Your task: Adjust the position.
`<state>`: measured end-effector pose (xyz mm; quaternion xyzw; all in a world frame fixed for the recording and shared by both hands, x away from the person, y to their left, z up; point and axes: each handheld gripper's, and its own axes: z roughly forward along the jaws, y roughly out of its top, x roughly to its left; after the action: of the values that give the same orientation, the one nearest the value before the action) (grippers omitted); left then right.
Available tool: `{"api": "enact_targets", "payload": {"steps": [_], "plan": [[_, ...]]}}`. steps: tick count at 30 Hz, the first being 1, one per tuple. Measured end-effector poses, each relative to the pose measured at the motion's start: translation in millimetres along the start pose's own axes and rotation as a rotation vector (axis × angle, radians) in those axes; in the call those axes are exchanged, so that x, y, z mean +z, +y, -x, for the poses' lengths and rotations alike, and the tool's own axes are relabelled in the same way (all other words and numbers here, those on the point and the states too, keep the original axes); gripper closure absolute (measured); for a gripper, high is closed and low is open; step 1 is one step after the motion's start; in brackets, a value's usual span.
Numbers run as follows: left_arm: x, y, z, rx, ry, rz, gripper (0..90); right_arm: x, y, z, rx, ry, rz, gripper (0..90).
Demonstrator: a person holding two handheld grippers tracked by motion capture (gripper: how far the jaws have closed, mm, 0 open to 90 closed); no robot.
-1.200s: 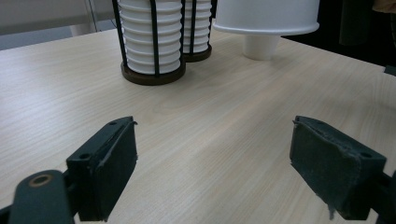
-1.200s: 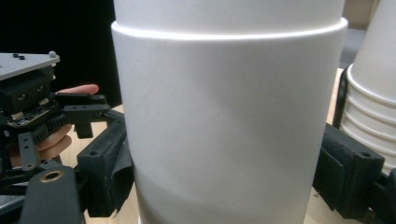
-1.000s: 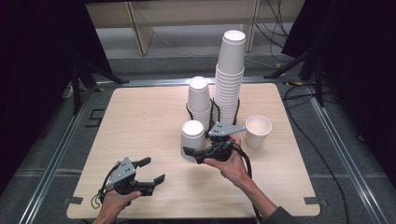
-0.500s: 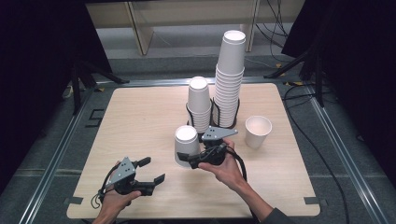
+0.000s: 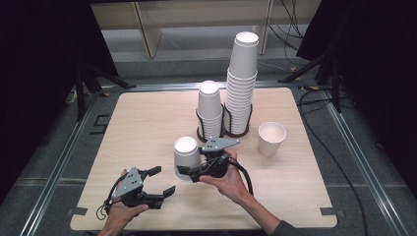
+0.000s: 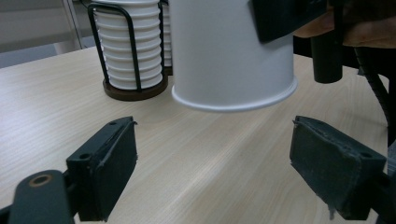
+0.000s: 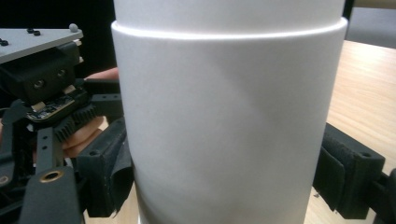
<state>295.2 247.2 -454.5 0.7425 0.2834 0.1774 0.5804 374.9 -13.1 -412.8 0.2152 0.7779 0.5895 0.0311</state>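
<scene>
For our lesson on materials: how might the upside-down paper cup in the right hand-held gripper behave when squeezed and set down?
The paper cup looks thin-walled, so it probably dents under a hard squeeze. Held in the right hand-held gripper off the table, it seems light. Set on its wide rim, it would likely stand steadily.

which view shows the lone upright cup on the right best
The high view: the upright cup stands whole, mouth up, apart from the racks. In the gripper views the held cup blocks that way.

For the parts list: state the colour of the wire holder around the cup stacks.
Black wire holder, on a dark brown base; clearest in the left gripper view.
</scene>
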Motion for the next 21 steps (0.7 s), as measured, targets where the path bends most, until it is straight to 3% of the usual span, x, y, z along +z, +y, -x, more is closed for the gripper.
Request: {"api": "enact_targets", "payload": {"steps": [1, 3, 7, 9, 10, 11, 18, 19, 20, 21], "plan": [[1.0, -0.4, 0.2, 0.005, -0.013, 0.008, 14.7, 1.0, -0.3, -0.8, 0.004, 0.005, -0.003, 17.8], [0.0, 0.3, 1.6, 0.010, -0.013, -0.025, 14.6, 2.3, -0.7, -2.7, -0.003, 0.009, -0.021, 17.8], [0.6, 0.3, 2.9, 0.005, -0.032, -0.013, 14.6, 5.2, -1.2, -6.7, -0.010, 0.021, -0.008, 17.8], [0.7, 0.2, 3.1, 0.006, -0.038, -0.014, 14.6, 7.5, -1.5, -9.4, 0.010, 0.057, -0.010, 17.9], [0.8, 0.2, 3.0, 0.003, -0.038, -0.013, 14.6, 7.1, -1.0, -9.7, -0.020, 0.027, -0.015, 17.9], [0.7, 0.3, 2.5, 0.001, -0.041, -0.013, 14.6, 8.9, -1.5, -11.2, -0.017, 0.037, -0.014, 17.9], [0.8, 0.6, 2.0, -0.045, -0.074, -0.002, 14.5, 19.3, -3.4, -18.5, -0.033, 0.074, -0.008, 18.1], [-0.4, 0.9, -0.2, -0.014, -0.068, -0.027, 14.5, 19.5, -3.5, -20.8, -0.028, 0.066, -0.023, 18.1], [1.9, 0.4, 2.0, -0.050, -0.079, 0.004, 14.5, 21.4, -3.8, -21.0, -0.044, 0.075, -0.013, 18.2], [2.0, 0.4, 1.7, -0.052, -0.078, 0.001, 14.5, 21.4, -3.8, -23.1, -0.025, 0.084, -0.031, 18.2]]}}
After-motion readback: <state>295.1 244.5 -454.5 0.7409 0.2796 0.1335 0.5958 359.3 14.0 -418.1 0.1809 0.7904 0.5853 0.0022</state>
